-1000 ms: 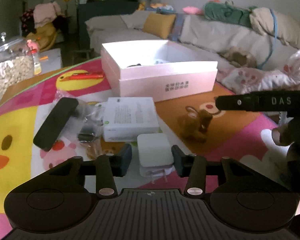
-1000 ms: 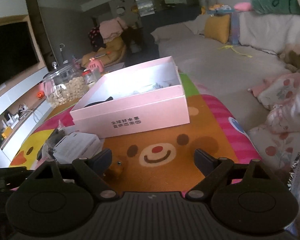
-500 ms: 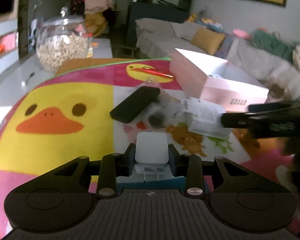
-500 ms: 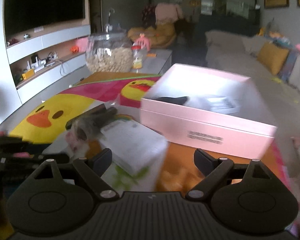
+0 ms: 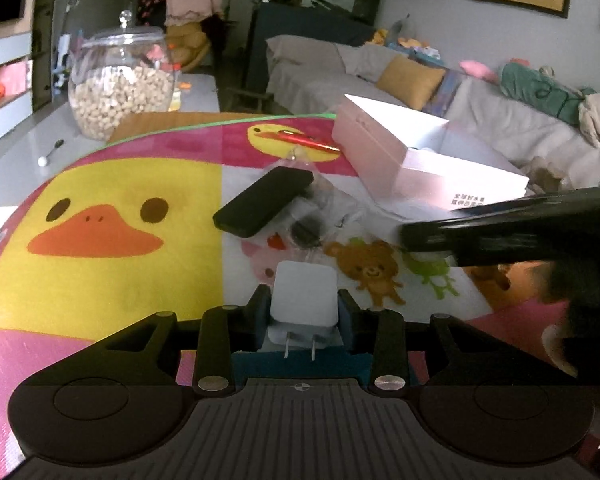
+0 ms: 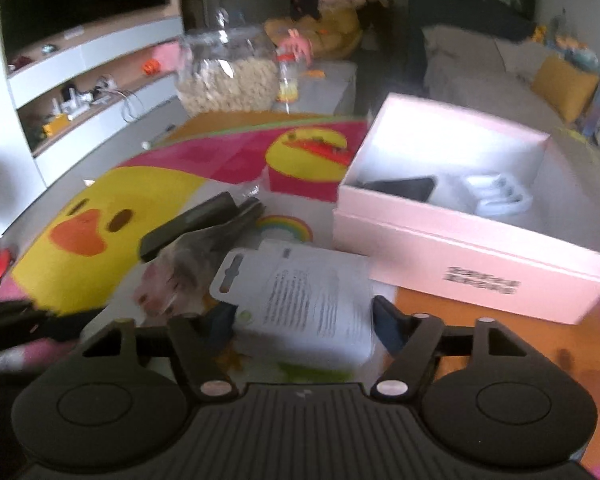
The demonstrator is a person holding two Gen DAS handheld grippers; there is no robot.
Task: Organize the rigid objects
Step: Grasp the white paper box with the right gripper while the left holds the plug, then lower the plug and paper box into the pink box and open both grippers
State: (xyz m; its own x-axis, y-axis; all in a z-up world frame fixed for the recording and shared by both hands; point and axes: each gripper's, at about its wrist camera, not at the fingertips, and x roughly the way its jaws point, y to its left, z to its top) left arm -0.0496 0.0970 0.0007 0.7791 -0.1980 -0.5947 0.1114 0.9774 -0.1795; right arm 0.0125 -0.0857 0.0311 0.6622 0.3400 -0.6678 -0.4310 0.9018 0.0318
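The left gripper (image 5: 303, 309) is clamping a white plug adapter (image 5: 303, 298) while the right gripper (image 6: 302, 320), jaws just closing around the white packaged box (image 6: 312, 300), is risking a skewed, slipping hold.

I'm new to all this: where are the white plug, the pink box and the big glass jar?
white plug (image 5: 303, 295): left wrist view, its flat top face.
pink box (image 6: 476, 256): right wrist view, its front wall.
glass jar (image 5: 120, 92): left wrist view, its filled belly.
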